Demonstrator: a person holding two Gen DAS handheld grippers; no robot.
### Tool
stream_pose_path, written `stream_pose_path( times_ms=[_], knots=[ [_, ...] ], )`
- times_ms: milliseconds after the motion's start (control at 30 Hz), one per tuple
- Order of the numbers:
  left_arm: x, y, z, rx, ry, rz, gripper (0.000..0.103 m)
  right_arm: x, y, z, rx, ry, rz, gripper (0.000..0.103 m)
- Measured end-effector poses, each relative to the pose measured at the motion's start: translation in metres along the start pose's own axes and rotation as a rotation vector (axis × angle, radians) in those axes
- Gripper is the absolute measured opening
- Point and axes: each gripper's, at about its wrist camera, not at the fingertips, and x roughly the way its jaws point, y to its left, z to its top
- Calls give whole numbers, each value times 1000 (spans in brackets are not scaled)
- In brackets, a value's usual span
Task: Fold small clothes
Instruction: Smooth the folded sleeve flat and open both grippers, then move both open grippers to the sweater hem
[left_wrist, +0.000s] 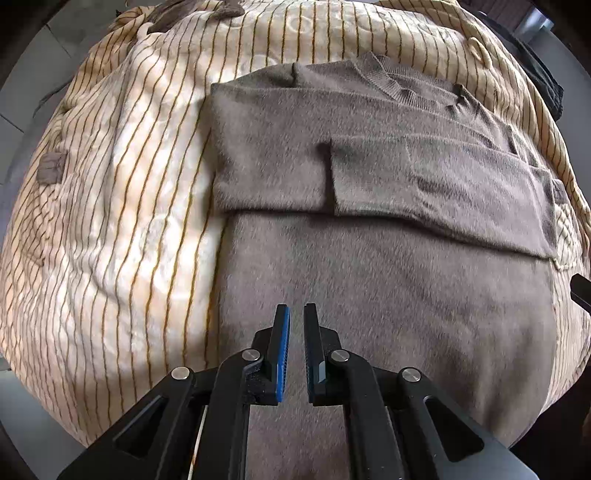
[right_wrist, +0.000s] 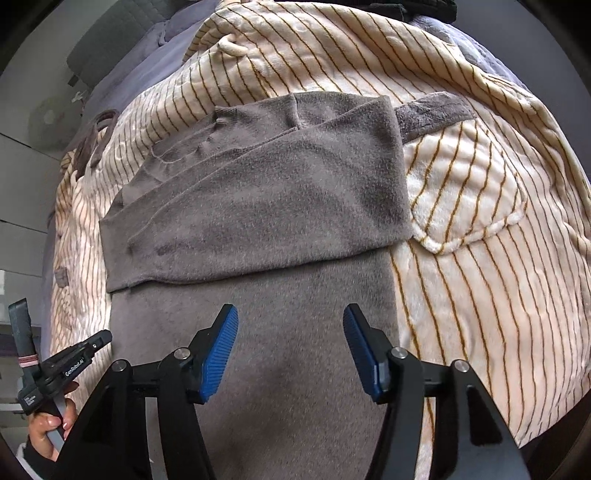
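A grey-brown fuzzy sweater lies flat on a cream striped fleece cover, with both sleeves folded across its upper half and the collar at the far end. My left gripper hangs above the sweater's lower part, near its left edge, shut with nothing between the blue pads. In the right wrist view the same sweater lies below my right gripper, which stands open and empty above the hem half, near its right edge. At the lower left of that view a hand holds the left gripper.
The striped cover has a patch pocket and brown trim right of the sweater. A dark cloth lies at the far right edge. Grey floor surrounds the cover, and a purple-grey sheet lies beyond it.
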Motion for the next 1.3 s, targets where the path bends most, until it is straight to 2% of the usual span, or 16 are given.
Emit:
stream_pose_path(
  times_ms=[33,67,100,167,300,367,467,633,667,800,967,1100,1200,1300],
  knots=[
    [-1,1,-2,0,1,3,9,-1,0,-2,2,0,-1,69],
    [-2,2,-4,-2,1,6,37,-1,1,-4,4,0,-1,70],
    [-4,3,-6,-6,4,13,100,-2,1,-5,5,-1,-1,70],
    [-11,6,-7,-27,-30,42,102,-4,2,-8,2,0,-4,70],
    [-17,6,-9,-15,-36,22,102,-6,5,-12,-7,-1,-7,72],
    [-21,7,-10,-1,-48,37,102,-6,6,-15,-8,3,-7,76],
    [-24,7,-11,13,-49,50,102,-9,9,-18,-18,-3,-7,77],
    [-27,11,-17,17,-43,41,102,-17,18,-22,-62,-43,-7,92],
    [-28,11,-18,20,-44,41,102,-19,20,-24,-70,-47,0,103],
    [-31,12,-23,27,-45,34,102,-17,26,-30,-89,-31,18,103],
    [-31,14,-28,44,-41,23,102,-10,24,-37,-46,33,65,103],
    [-28,18,-32,47,-40,37,102,-8,18,-42,-5,52,74,103],
    [-23,22,-36,51,-27,27,102,-7,9,-44,43,65,96,103],
    [-20,25,-43,68,-5,-19,102,-6,0,-48,84,82,121,103]
  ],
)
